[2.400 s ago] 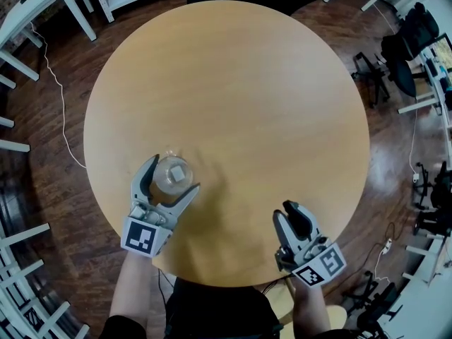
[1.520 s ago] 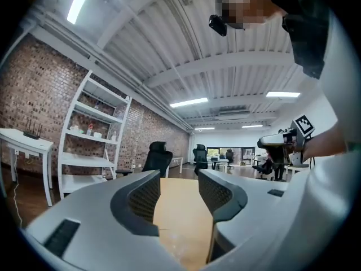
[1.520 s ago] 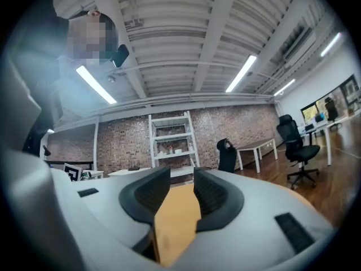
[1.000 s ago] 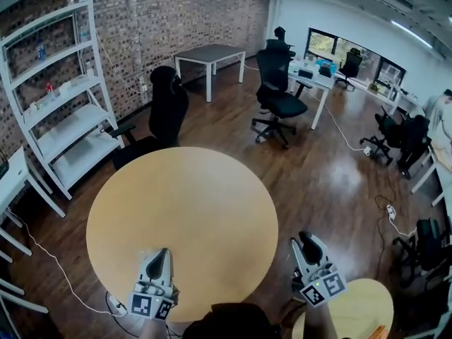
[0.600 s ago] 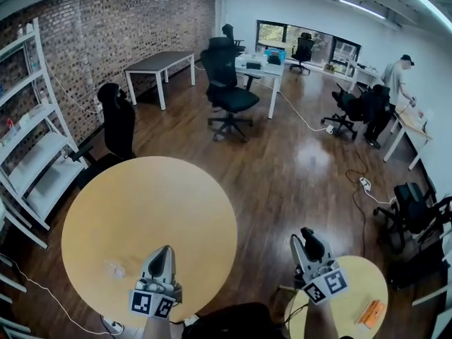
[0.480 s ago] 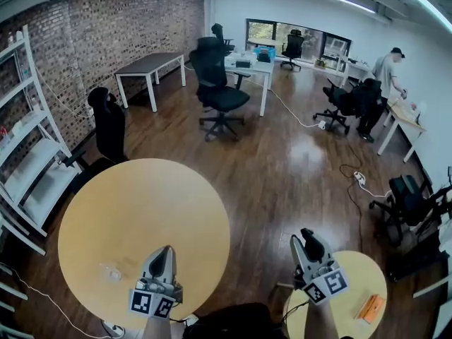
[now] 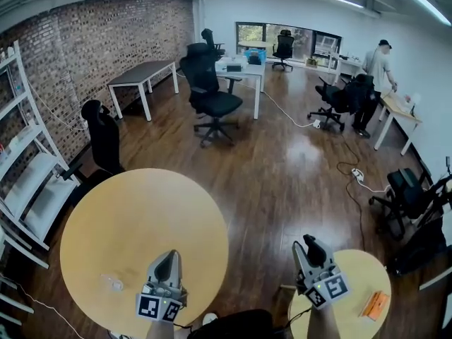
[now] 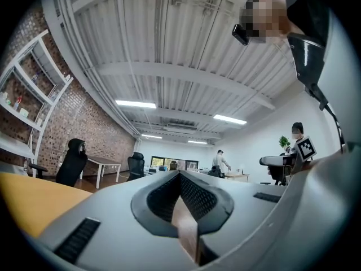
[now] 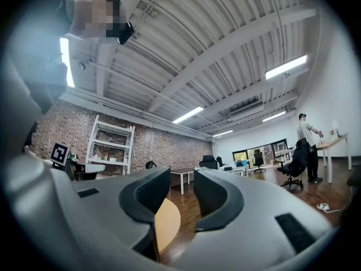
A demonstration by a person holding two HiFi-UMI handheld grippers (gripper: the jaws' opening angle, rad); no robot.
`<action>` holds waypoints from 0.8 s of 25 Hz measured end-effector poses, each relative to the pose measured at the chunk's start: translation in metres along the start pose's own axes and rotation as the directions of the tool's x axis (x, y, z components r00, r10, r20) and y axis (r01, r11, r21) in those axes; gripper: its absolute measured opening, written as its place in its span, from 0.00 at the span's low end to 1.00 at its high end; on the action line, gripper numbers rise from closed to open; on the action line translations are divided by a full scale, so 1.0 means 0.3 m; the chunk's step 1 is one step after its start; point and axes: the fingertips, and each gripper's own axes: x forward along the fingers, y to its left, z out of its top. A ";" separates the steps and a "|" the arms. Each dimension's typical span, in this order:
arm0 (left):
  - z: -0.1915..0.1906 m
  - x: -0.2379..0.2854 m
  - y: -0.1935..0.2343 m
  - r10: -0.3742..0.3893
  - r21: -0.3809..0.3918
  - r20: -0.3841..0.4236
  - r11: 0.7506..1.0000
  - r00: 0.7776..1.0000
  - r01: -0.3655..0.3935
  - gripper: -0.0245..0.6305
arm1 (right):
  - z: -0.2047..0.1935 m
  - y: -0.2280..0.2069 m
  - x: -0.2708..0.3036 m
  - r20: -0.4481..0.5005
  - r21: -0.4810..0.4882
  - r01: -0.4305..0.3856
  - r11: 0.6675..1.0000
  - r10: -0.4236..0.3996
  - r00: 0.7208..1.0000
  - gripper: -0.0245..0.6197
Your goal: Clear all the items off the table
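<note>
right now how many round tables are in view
2: large round table by the left tool, small round table by the right tool; others may be hidden.

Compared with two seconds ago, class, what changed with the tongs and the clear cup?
The left tongs drew back off the clear cup and shut empty; the cup now sits to their left on the round table. The right tongs stayed slightly apart, empty.

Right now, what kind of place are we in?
Probably an open-plan office or lab workspace. Swivel office chairs stand at desks, and white shelving stands against a brick wall.
</note>
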 end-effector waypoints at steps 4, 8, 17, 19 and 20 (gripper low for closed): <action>0.023 0.001 0.042 -0.003 -0.019 0.032 1.000 0.999 0.003 0.04 | 0.005 0.008 0.003 0.011 -0.056 0.062 0.996 -0.062 0.998 0.23; 0.003 0.024 0.050 -0.042 -0.038 0.011 0.998 0.999 0.042 0.04 | 0.026 -0.001 -0.004 0.030 -0.145 0.156 0.977 -0.153 0.988 0.23; -0.051 0.142 -0.056 -0.213 -0.113 0.020 0.970 0.977 0.213 0.04 | 0.043 -0.153 -0.278 0.042 -0.176 0.398 0.900 -0.397 0.917 0.19; -0.067 0.188 -0.110 -0.270 -0.131 0.019 0.954 0.963 0.270 0.04 | 0.051 -0.179 -0.359 0.041 -0.178 0.458 0.871 -0.458 0.888 0.19; -0.077 0.211 -0.142 -0.300 -0.140 0.019 0.944 0.954 0.299 0.04 | 0.058 -0.189 -0.398 0.048 -0.179 0.487 0.855 -0.487 0.872 0.19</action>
